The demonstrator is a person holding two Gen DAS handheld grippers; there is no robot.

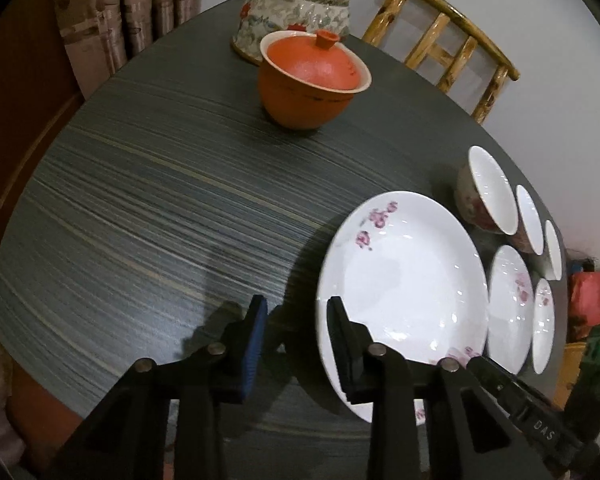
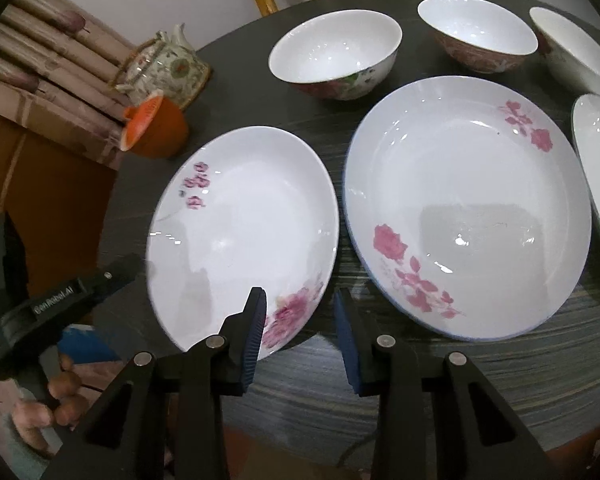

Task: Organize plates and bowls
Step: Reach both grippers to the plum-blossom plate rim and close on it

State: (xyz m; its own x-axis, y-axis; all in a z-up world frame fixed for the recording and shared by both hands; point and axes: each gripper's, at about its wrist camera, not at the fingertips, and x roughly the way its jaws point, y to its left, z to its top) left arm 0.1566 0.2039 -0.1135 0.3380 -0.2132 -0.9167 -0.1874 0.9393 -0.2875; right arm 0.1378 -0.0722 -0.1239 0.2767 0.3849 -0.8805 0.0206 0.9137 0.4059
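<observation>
Worktop: dark grey-green, fine streaked wood-grain pattern, matt to low sheen.
Plates: white glazed ceramic, glossy, smooth, pink flower prints; bright highlights on the glaze.
Bowls, beyond the plates: white glossy glaze inside, pink-patterned outside.
Lidded cup: orange-red ceramic, finely speckled, duller than the plates.
Teapot, behind the lidded cup: glazed ceramic, floral pattern, shiny.
Chair, behind the worktop: varnished bamboo-like wood, glossy.
Left gripper, right gripper: matt black plastic, ribbed blue pads, dull metal pins.
</observation>
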